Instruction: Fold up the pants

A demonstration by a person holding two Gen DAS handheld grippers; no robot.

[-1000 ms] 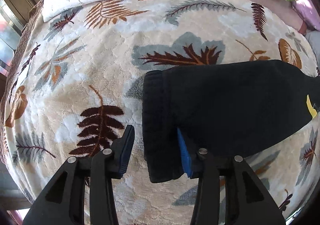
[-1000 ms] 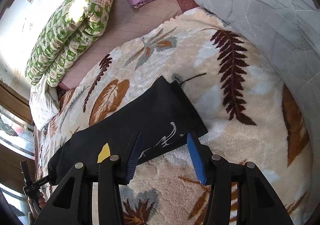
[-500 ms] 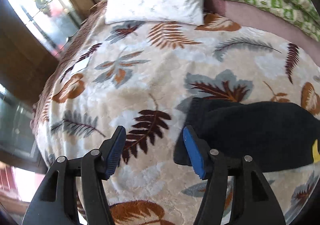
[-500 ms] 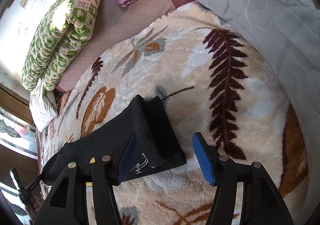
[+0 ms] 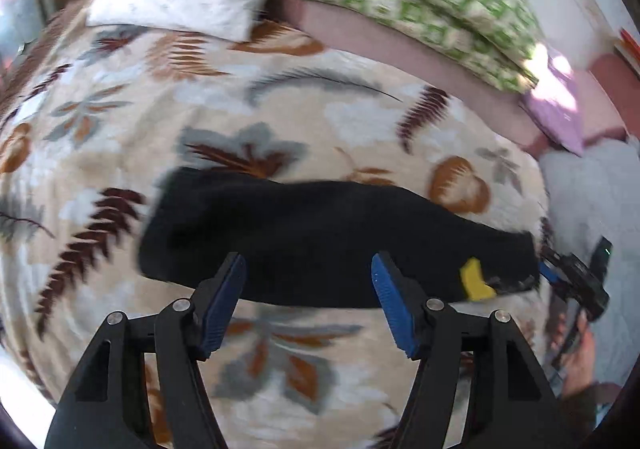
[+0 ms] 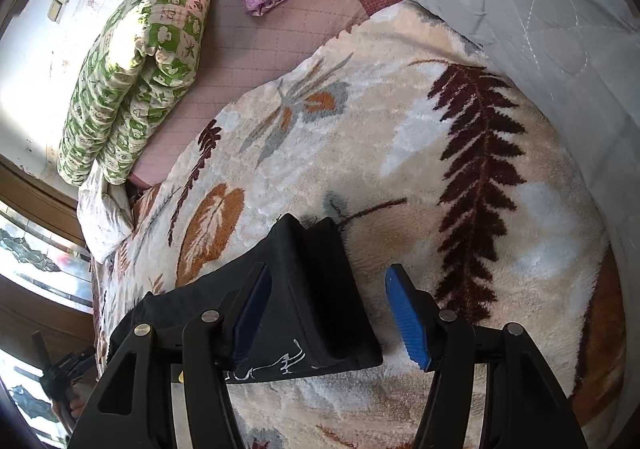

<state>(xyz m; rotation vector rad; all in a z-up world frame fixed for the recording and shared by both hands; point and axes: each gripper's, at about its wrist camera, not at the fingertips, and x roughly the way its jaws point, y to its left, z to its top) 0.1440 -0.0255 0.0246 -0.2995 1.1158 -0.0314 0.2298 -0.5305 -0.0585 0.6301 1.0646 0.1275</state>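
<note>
The pants (image 5: 320,237) lie as one long black strip across the leaf-print blanket (image 5: 280,109) on the bed, so I judge the lengthwise fold, leg on leg, already made. At the left end of the pants sits the ribbed waistband. Over the middle of the pants, near their front edge, hangs the left claw (image 5: 308,301), its jaws opening, with nothing pinched between the blue pads. Toward the right end of the pants a yellow tag (image 5: 474,283) shows. At that right end the two stacked cuffs (image 6: 320,289) lie flat, and the right claw (image 6: 328,313) straddles them, its jaws also opening, the pads clear of the cloth and holding nothing. What seems left is the crosswise folding: bringing one end of the pants over toward the other, perhaps twice, into a compact bundle.
</note>
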